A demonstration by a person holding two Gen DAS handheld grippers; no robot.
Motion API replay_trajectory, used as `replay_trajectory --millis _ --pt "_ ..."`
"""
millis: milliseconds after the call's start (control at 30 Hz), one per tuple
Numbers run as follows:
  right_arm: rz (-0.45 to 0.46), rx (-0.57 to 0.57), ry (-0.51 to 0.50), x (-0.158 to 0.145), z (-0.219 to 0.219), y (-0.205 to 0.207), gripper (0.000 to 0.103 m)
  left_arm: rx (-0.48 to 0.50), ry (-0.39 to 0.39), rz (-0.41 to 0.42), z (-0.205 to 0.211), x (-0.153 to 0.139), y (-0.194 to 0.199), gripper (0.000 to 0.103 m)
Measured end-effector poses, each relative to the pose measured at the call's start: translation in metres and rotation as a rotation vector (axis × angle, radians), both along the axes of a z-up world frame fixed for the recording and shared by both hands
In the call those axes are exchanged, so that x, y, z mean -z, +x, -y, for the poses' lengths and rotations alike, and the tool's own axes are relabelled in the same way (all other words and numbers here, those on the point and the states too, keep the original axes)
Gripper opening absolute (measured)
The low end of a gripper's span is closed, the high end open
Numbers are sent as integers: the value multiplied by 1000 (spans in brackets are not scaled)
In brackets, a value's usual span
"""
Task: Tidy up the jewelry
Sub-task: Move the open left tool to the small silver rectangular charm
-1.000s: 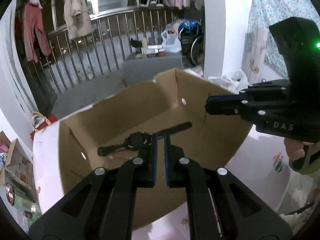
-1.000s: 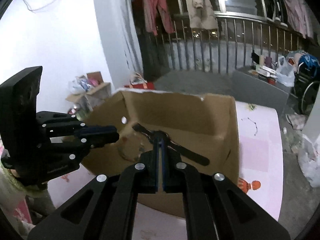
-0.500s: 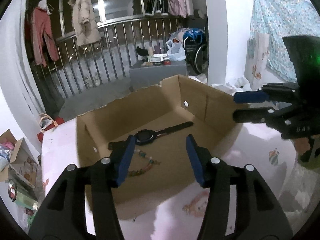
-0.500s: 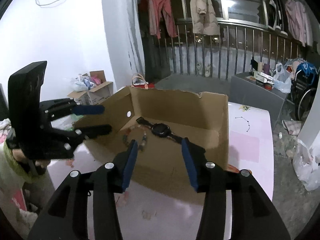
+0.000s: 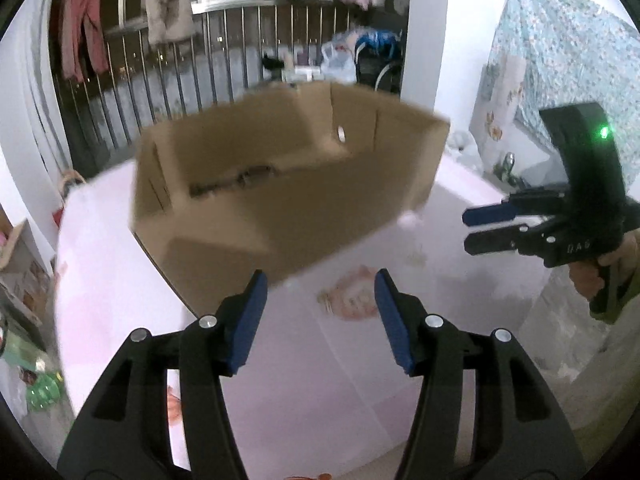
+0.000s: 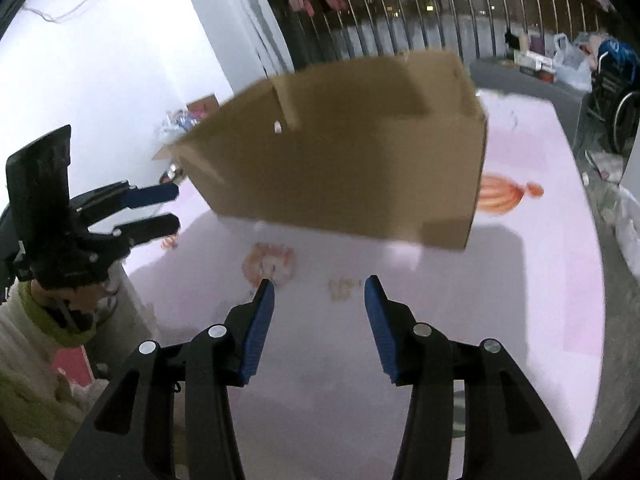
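Blue-padded left tongs (image 5: 318,320) and right tongs (image 6: 319,326), lower centre of their frames: both spread wide, holding nothing, hovering over bare pink worktop (image 5: 320,380). Cardboard box (image 5: 280,196), mid-frame: a dark blurred item, probably the jewelry (image 5: 236,176), lies on its floor. Judged step: retreat after depositing; best pulled straight back, clear of the near wall. Worktop edge at right; railing (image 5: 200,60) beyond.

Left tool (image 5: 318,286) and right tool (image 6: 319,292), both wide-jawed, empty, level and side by side.
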State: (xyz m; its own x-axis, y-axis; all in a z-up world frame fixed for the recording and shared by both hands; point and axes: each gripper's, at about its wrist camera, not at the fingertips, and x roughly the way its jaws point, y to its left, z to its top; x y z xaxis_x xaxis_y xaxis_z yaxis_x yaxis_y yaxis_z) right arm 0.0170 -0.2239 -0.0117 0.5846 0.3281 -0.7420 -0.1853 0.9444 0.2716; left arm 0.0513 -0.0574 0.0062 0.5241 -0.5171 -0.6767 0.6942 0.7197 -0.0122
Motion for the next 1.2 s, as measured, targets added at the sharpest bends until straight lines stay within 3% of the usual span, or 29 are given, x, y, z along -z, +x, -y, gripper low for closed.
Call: replay_trajectory --millis 133,333,567,733,800,1200 --pt "-14 -21 -70 12 -8 5 46 41 50 -9 17 24 -4 53" --pt "-22 -61 -125 20 -16 21 36 151 64 23 44 32 -17 51" --pt "-20 -84 -224 30 -30 27 25 191 45 7 50 39 -19 41" --pt "-8 -87 -231 30 -31 30 22 199 46 4 51 42 -19 38" --pt "-11 -91 -224 30 -30 31 16 202 46 8 50 42 -23 37" --pt "-15 -81 -192 27 -18 22 16 232 66 35 65 38 -17 37"
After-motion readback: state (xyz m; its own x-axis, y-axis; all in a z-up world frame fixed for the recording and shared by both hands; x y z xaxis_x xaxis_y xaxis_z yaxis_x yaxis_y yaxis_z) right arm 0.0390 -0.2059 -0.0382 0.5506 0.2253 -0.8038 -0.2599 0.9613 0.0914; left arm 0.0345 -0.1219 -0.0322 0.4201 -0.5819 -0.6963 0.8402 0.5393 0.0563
